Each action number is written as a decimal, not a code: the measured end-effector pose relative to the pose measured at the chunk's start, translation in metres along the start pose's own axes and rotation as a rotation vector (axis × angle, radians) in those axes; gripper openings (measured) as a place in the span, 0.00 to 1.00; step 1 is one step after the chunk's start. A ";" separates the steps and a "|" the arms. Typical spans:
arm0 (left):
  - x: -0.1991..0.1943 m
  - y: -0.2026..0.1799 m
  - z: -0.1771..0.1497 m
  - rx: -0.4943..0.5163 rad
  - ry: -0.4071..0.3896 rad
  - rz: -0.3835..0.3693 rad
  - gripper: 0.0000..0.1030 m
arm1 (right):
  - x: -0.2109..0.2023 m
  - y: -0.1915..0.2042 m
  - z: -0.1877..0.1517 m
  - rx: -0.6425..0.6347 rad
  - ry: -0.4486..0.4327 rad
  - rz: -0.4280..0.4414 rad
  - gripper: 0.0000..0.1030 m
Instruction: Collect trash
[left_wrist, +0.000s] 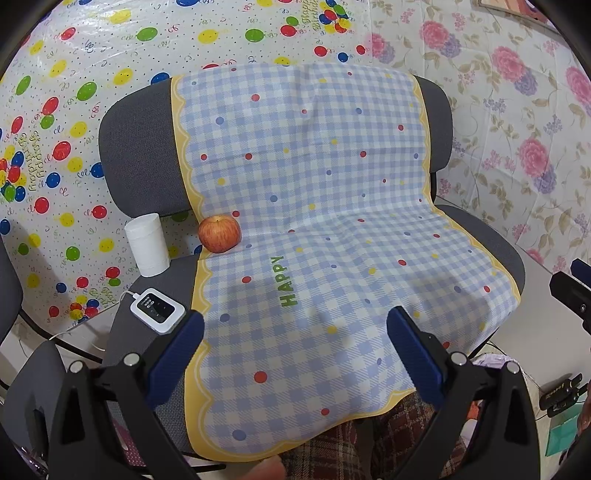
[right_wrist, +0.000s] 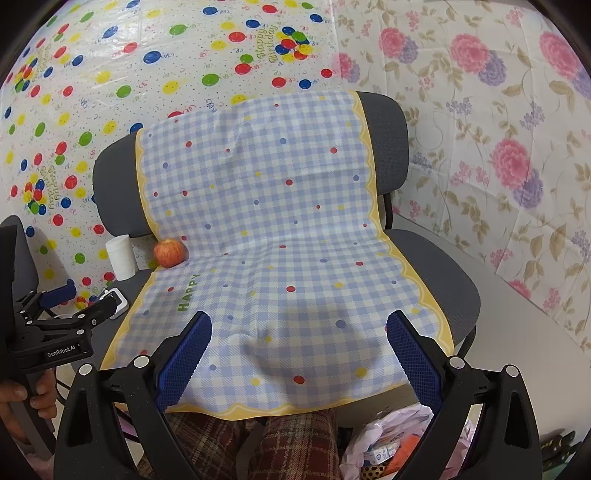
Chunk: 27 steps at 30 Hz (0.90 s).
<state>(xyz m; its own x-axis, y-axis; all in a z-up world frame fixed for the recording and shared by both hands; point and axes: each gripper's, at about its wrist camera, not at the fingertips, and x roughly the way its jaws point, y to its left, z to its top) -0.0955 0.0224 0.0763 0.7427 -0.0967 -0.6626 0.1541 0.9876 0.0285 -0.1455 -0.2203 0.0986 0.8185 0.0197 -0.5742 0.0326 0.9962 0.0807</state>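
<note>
- Lowest in both views, plaid-trousered knees sit under the cloth's front edge; in the lower right of the right wrist view a pale plastic bag (right_wrist: 391, 439) of crumpled wrappers lies on the floor by the chair, likely where trash goes.
- The left gripper (left_wrist: 295, 328) hangs with its blue pads spread wide and nothing between them, over the front of the checked cloth (left_wrist: 314, 206).
- The right gripper (right_wrist: 298, 334) is likewise spread wide and empty over the cloth's front edge.
- At mid-left of the left wrist view, a white charger-like device (left_wrist: 157, 309) with a cable lies on the bare seat of the grey office chair (left_wrist: 136, 147), just beside the left gripper's left finger.
- Farther, upper left of both grippers, a red apple (left_wrist: 219, 233) rests at the cloth's left border where seat meets backrest.
- Left of it a white paper roll (left_wrist: 147, 244) stands upright, its long axis vertical, apart from the apple.
- I judge the roll or apple the likely trash; both lie forward-left, nearer the left gripper.
</note>
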 end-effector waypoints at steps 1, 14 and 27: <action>0.000 -0.001 -0.001 0.000 0.001 0.000 0.93 | 0.000 0.000 0.000 0.000 0.001 0.001 0.92; 0.002 -0.001 -0.002 0.005 -0.001 0.005 0.93 | 0.000 -0.002 -0.001 -0.001 0.000 0.002 0.92; 0.004 -0.005 -0.004 0.013 0.012 -0.008 0.93 | 0.001 -0.004 -0.005 0.001 0.004 0.005 0.92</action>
<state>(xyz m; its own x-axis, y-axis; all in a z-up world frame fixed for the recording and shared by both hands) -0.0958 0.0176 0.0701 0.7332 -0.1035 -0.6721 0.1689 0.9851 0.0326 -0.1474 -0.2237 0.0935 0.8165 0.0250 -0.5768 0.0290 0.9960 0.0842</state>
